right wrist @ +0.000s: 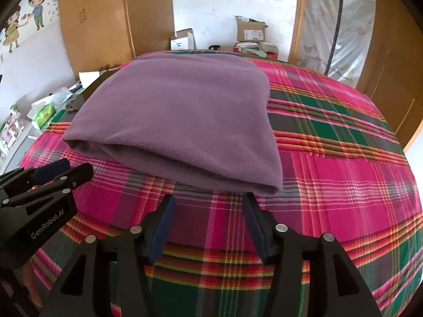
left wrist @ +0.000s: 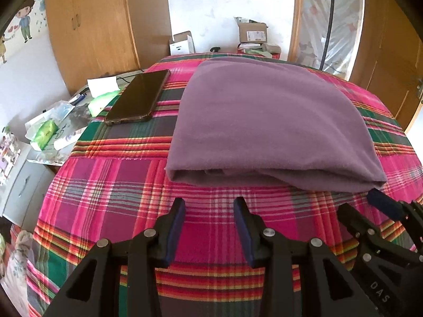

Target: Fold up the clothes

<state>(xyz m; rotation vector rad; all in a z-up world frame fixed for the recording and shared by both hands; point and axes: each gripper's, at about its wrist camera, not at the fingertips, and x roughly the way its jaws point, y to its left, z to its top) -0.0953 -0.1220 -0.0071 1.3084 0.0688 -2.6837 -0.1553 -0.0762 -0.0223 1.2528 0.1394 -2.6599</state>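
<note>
- The folded garment (left wrist: 267, 121) lies on the bedspread (left wrist: 111, 190), its open layered edge toward the grippers.
- A phone (left wrist: 138, 96) lies on the spread just left of the garment, apart from it.
- Left gripper (left wrist: 210, 203) and right gripper (right wrist: 208, 200) hang side by side before that near edge, jaws parted over bare spread.
- Cardboard boxes (left wrist: 252, 33) stand behind the bed.
</note>
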